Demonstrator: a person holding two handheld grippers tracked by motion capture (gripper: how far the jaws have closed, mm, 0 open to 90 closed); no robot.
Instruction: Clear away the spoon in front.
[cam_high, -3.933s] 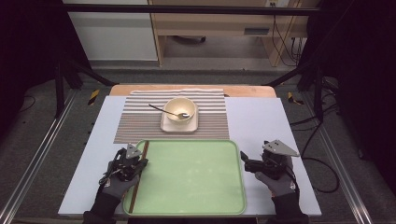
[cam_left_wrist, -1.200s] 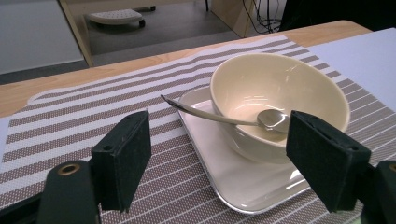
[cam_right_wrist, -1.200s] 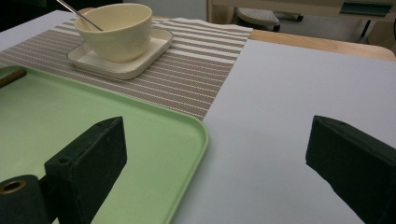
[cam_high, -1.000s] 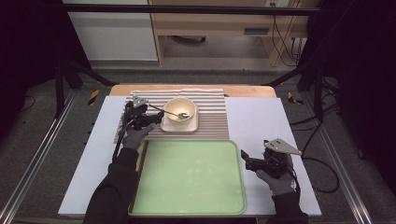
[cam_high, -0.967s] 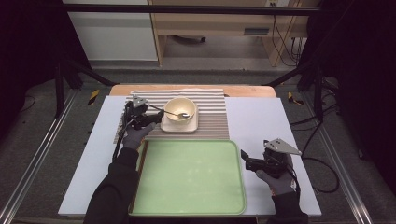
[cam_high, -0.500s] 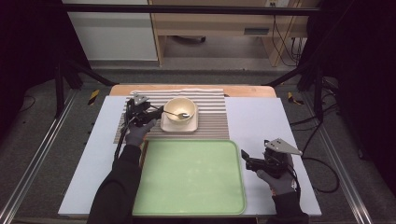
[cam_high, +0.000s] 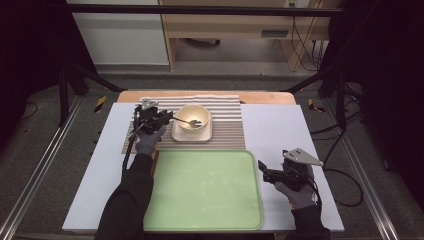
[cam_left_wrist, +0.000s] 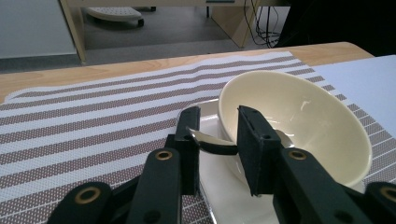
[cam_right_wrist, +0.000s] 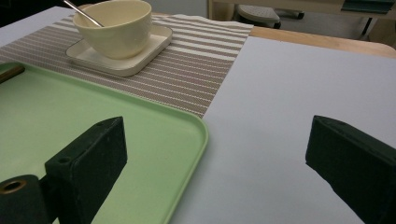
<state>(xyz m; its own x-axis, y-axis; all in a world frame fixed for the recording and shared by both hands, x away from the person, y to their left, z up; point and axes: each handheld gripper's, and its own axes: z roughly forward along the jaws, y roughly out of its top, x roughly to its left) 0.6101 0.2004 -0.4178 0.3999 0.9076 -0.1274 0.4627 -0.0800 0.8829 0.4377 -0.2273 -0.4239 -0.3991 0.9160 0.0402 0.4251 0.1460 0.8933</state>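
A cream bowl (cam_high: 193, 115) stands on a square saucer (cam_high: 192, 135) on the striped placemat (cam_high: 225, 125). A metal spoon (cam_high: 186, 121) rests in the bowl, its handle pointing left over the rim. My left gripper (cam_high: 167, 118) is at that handle. In the left gripper view the jaws are narrow and the spoon handle (cam_left_wrist: 214, 143) spans the gap between them, so the left gripper (cam_left_wrist: 218, 113) is shut on it, just in front of the bowl (cam_left_wrist: 303, 116). My right gripper (cam_high: 263, 172) (cam_right_wrist: 217, 135) stands wide open and holds nothing, beside the right edge of the green tray (cam_high: 205, 200).
The green tray (cam_right_wrist: 70, 107) lies bare in front of the placemat. A brown stick (cam_high: 155, 157) (cam_right_wrist: 11, 71) lies at its left rim. The bowl (cam_right_wrist: 116, 28) and spoon (cam_right_wrist: 84, 13) are far from my right gripper. White table surface (cam_high: 280, 130) spreads to the right.
The left gripper went from the tray's left side up to the bowl, then edged right onto the spoon handle over the last second. The right gripper has barely moved.
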